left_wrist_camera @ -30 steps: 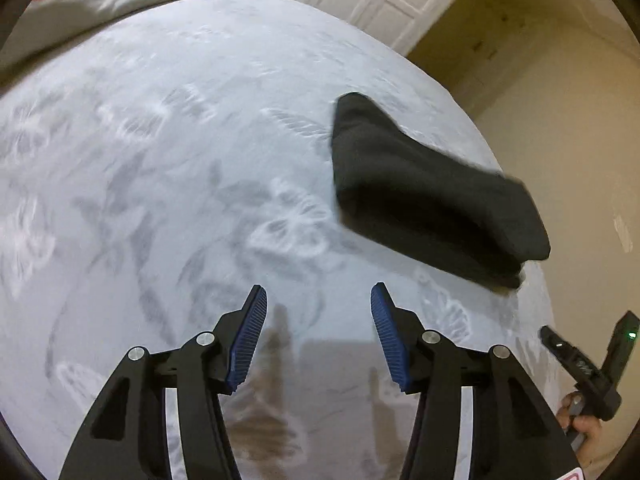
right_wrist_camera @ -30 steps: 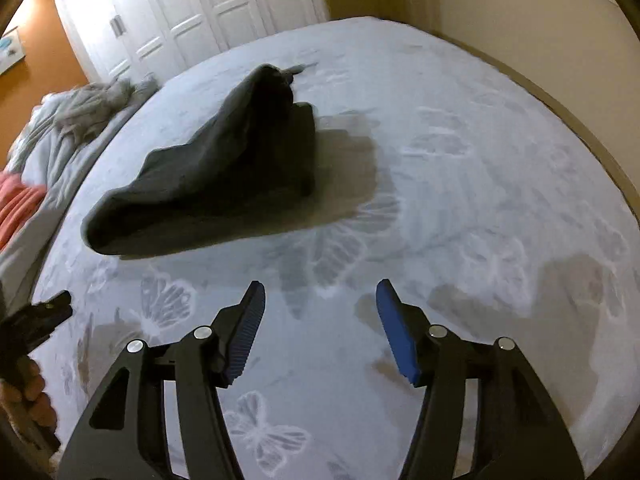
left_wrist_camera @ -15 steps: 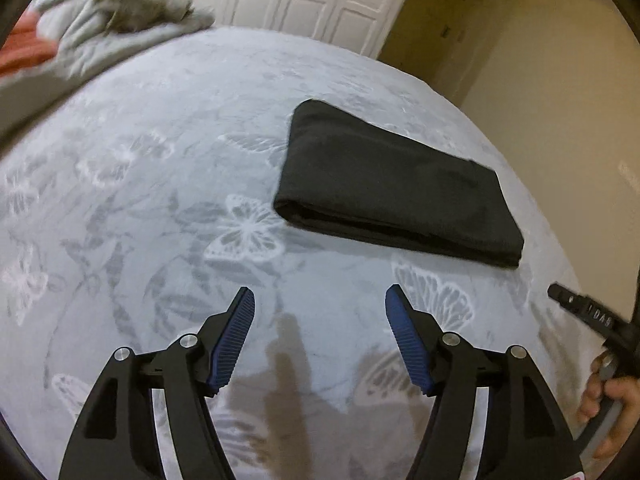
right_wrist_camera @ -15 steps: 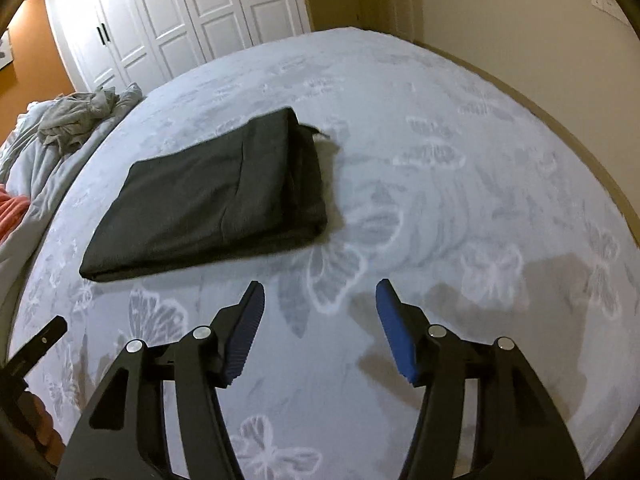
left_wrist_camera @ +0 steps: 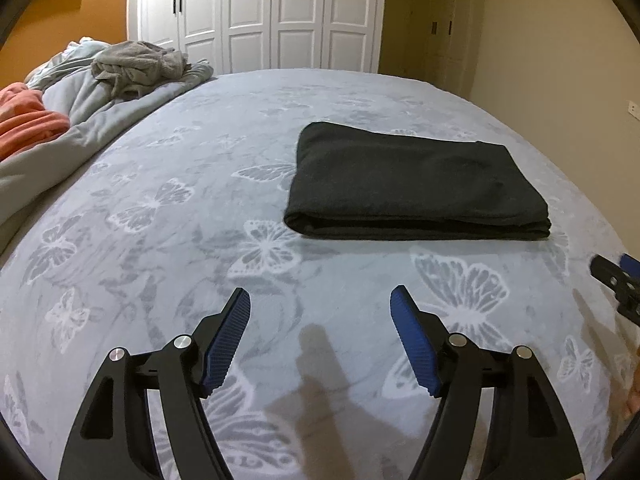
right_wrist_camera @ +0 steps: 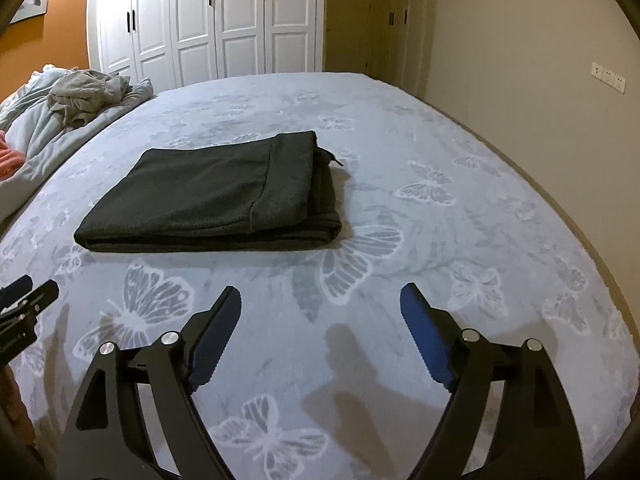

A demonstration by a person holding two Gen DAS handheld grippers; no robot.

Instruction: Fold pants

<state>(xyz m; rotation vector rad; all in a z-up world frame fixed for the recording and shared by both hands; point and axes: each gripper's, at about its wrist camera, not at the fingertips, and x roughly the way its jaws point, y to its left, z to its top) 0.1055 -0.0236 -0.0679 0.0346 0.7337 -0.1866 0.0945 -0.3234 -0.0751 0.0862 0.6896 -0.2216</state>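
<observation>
Pants [left_wrist_camera: 416,184] sit folded into a flat dark rectangle on the bed [left_wrist_camera: 168,248], grey cover with a white butterfly print. In the left wrist view the stack is right of centre, folded edge facing near, layers visible along that edge. In the right wrist view the same stack [right_wrist_camera: 216,196] is left of centre, with a seam or band running near-to-far across its right part and what looks like a drawstring end poking out at the far right corner; too small to be sure.

Left hand-held gripper [left_wrist_camera: 320,304]: jaws spread and opening, nothing between them, blue pads clear of the fabric. It hangs over bare cover on the near side of the pants, apart from them.

Right hand-held gripper [right_wrist_camera: 320,300]: jaws wide and opening, nothing between them, also over bare cover near of the stack, not touching it.

Each gripper shows at the edge of the other's view: right one at far right [left_wrist_camera: 618,280], left one at far left [right_wrist_camera: 24,304].

Background: crumpled grey blanket [left_wrist_camera: 100,92] with a grey garment [left_wrist_camera: 136,64] on top at far left, orange fabric [left_wrist_camera: 28,120] beside it, white wardrobe doors [left_wrist_camera: 256,12] at the far end, beige wall [right_wrist_camera: 520,60] on the right.
</observation>
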